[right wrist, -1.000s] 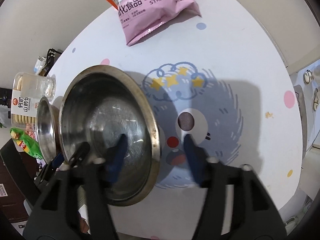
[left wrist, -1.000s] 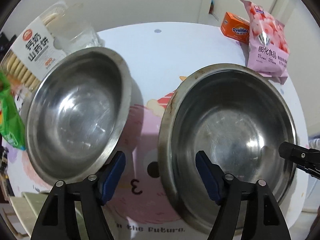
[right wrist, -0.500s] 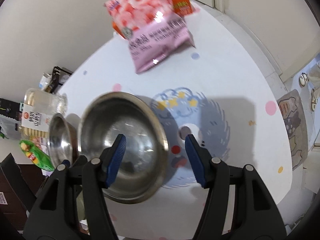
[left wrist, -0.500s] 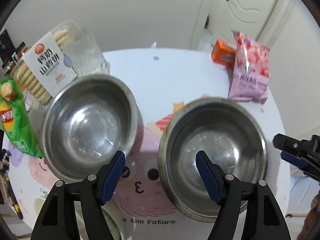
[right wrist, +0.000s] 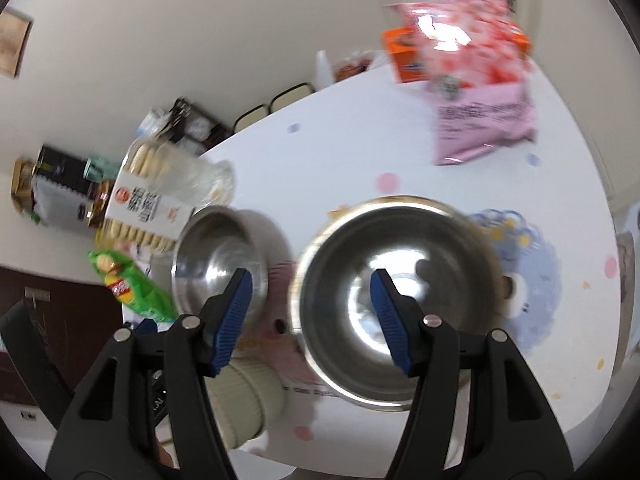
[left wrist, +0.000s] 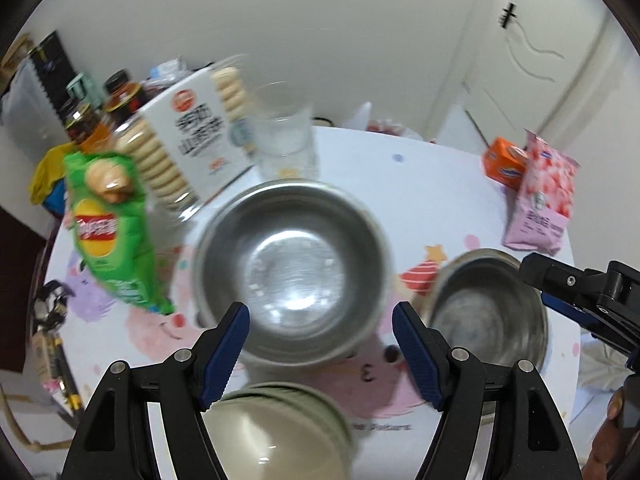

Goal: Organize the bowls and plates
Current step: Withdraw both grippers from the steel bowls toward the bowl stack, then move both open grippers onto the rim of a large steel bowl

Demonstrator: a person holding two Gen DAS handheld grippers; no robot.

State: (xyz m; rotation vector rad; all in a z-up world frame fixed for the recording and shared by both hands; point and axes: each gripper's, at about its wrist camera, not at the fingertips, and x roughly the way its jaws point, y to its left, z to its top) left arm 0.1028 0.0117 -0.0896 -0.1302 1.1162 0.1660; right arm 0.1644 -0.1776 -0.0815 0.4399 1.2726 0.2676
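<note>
The left gripper is wide open and holds nothing. Down past its blue tips sits the small steel bowl on the tabletop. A pale ribbed bowl lies nearer, between the gripper's arms. The big steel bowl sits to the right of the small one, apart from it. The right gripper is open too, with nothing in it, above the big bowl's left rim.

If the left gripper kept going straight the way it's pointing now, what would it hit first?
Most likely the steel bowl centred between the open left gripper fingers, though depth is hard to judge.
</note>
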